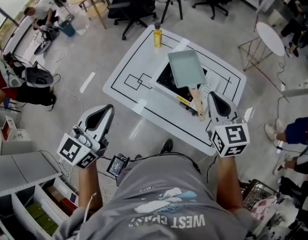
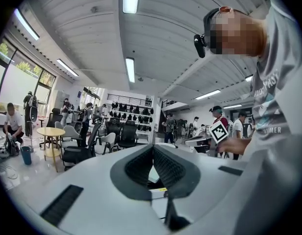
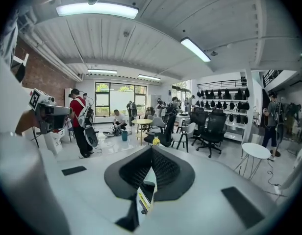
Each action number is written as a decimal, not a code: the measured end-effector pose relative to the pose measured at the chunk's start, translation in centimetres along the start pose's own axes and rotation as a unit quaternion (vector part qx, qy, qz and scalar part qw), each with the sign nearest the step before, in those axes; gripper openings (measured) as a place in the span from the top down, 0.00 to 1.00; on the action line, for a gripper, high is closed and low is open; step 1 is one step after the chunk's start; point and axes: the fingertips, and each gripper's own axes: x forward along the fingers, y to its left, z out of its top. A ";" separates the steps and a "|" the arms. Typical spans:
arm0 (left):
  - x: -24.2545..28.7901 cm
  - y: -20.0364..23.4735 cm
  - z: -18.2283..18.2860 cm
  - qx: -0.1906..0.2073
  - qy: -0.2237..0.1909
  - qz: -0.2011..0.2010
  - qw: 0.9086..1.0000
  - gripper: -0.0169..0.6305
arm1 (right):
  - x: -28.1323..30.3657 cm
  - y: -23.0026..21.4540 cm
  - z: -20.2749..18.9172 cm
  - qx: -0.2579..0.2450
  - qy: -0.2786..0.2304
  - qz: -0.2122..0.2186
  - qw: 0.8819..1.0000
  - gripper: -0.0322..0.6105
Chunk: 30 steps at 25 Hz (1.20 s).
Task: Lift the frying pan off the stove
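Note:
A pale teal square frying pan [image 1: 186, 68] sits on a black stove [image 1: 165, 79] on the white table [image 1: 139, 101]. Its wooden handle [image 1: 196, 100] points toward me. My right gripper [image 1: 212, 96] hovers just right of the handle's end with its jaws shut and nothing between them. My left gripper [image 1: 109, 109] is off the table's near-left side, over the floor, jaws together and empty. In the right gripper view the closed jaws [image 3: 151, 149] frame a sliver of the pan [image 3: 148, 181]. The left gripper [image 2: 153, 148] aims level toward the table.
A yellow bottle [image 1: 157, 36] stands at the table's far edge. Office chairs [image 1: 131, 6] sit beyond it, and a small round white table [image 1: 270, 38] stands to the right. Shelving [image 1: 24, 194] is at lower left. People stand around the room's edges.

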 end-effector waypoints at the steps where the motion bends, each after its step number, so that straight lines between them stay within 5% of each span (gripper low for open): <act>1: 0.4 -0.1 0.1 0.002 0.000 0.002 1.000 0.98 | 0.2 -0.4 0.0 0.000 -0.001 0.003 1.000 0.93; 18: 4.0 -0.5 -0.1 0.007 0.012 0.007 1.000 0.98 | 3.5 -3.0 -1.6 0.009 0.016 0.029 0.999 0.93; 30: 9.2 2.9 0.8 -0.001 -0.002 -0.088 0.996 0.98 | 3.0 -3.5 -1.7 0.022 0.049 -0.041 0.998 0.92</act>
